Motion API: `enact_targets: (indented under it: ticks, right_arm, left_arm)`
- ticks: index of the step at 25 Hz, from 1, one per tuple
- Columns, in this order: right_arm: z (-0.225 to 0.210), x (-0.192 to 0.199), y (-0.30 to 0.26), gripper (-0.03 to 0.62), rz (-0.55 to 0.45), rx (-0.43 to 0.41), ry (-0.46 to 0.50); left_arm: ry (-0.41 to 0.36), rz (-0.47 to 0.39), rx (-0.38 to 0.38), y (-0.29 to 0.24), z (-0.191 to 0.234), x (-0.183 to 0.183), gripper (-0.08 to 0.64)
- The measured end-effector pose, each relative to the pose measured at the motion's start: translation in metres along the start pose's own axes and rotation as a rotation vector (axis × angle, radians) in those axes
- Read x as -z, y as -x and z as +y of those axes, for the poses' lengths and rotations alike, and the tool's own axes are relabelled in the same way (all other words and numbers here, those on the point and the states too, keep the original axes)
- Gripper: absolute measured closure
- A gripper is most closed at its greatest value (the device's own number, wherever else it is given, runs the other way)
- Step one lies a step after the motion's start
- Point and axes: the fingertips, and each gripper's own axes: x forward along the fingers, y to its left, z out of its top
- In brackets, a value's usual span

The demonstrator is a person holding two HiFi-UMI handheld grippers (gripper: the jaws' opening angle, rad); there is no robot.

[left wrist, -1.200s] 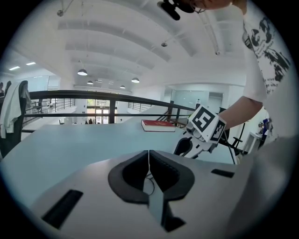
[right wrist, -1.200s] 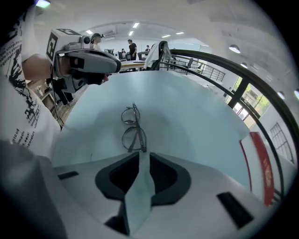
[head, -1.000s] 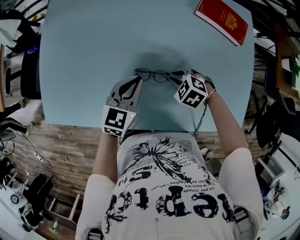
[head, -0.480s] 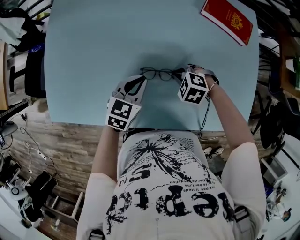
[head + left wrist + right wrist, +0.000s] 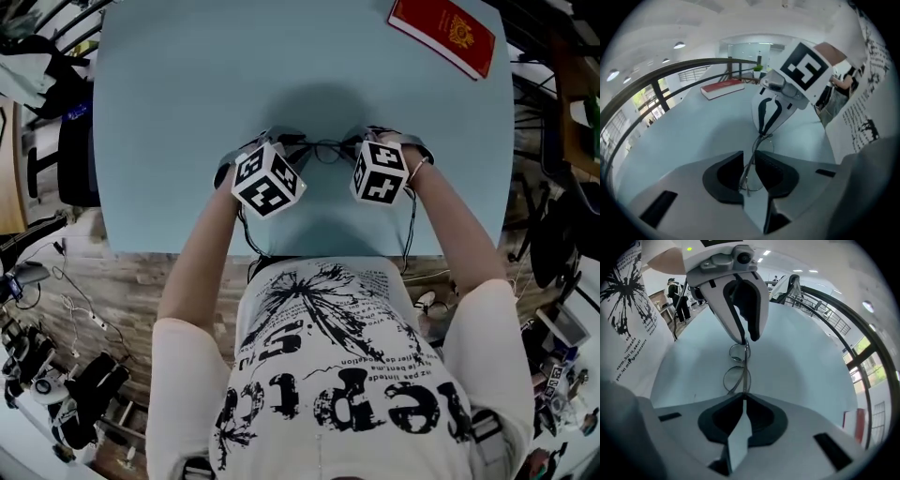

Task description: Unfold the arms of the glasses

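Thin dark-rimmed glasses (image 5: 324, 150) lie on the light blue table (image 5: 187, 84) between my two grippers. My right gripper (image 5: 362, 145) is shut on their right end; in the right gripper view the frame (image 5: 745, 371) runs into the closed tips (image 5: 742, 397), which have just been closing. My left gripper (image 5: 284, 142) stands at the left end. Its jaws have just been opening, and the wire frame (image 5: 751, 159) sits in the gap between the pads (image 5: 765, 161) without being pressed. Each gripper view shows the other gripper across the glasses: the right one (image 5: 761, 133), the left one (image 5: 746, 339).
A red book (image 5: 441, 36) lies at the table's far right corner, also visible as a red book (image 5: 723, 88) in the left gripper view. The table's front edge (image 5: 281, 253) runs just below my hands. Chairs and cluttered gear surround the table on a wooden floor.
My left gripper has moved from near the front edge up to the glasses' left end and rolled, its marker cube now facing up. The right gripper has stayed at the right end.
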Motion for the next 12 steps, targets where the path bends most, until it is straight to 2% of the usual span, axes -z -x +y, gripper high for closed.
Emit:
enact_targets:
  ticks: [3, 6, 9, 12]
  right_arm:
    - [0.004, 0.005, 0.000, 0.558, 0.012, -0.031, -0.017]
    - [0.009, 0.008, 0.001, 0.558, 0.017, -0.056, -0.042]
    - [0.012, 0.009, 0.001, 0.558, 0.022, -0.070, -0.051]
    - [0.015, 0.008, 0.001, 0.558, 0.021, -0.078, -0.061]
  left_arm:
    - [-0.142, 0.060, 0.066, -0.014, -0.008, -0.005, 0.469]
    - [-0.214, 0.130, 0.139, -0.024, -0.016, -0.004, 0.457]
    - [-0.287, 0.173, 0.162, -0.033, -0.020, -0.002, 0.457]
    - [-0.322, 0.189, 0.183, -0.040, -0.024, 0.000, 0.474]
